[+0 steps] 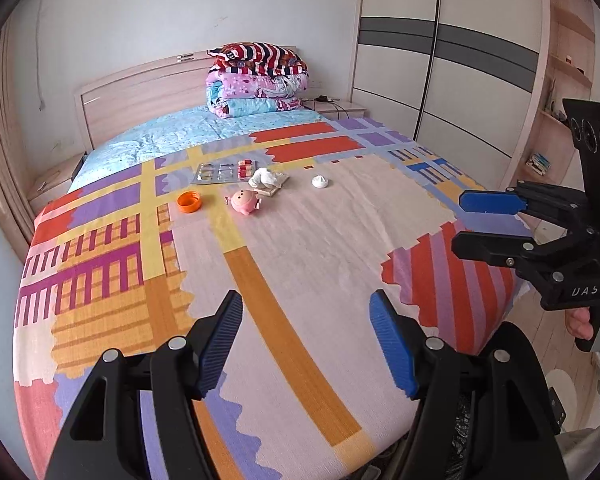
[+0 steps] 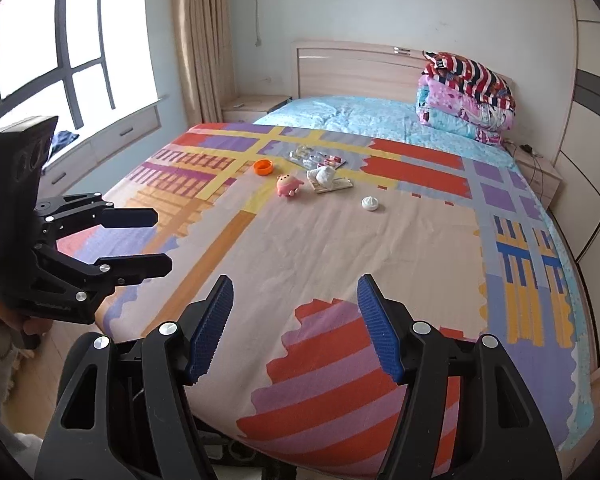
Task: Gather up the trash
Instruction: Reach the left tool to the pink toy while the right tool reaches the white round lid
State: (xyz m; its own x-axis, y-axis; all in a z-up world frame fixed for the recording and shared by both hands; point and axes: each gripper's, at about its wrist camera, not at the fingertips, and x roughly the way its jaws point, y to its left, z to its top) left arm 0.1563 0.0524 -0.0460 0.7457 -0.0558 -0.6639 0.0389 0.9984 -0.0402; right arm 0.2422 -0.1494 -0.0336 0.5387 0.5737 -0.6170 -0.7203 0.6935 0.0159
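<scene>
Left tool (image 1: 306, 344) and right tool (image 2: 294, 328): both parted wide, nothing between the pads, poised over the foot of the bed (image 1: 300, 264). Trash lies well ahead mid-bed, left to right: orange cap (image 1: 189, 202), blister packs (image 1: 224, 173), pink pig toy (image 1: 244, 201), crumpled tissue (image 1: 266, 178), white cap (image 1: 320, 181). Step judged: approach, nothing collected. Next calls for reaching forward over the nearest piece, then closing.
</scene>
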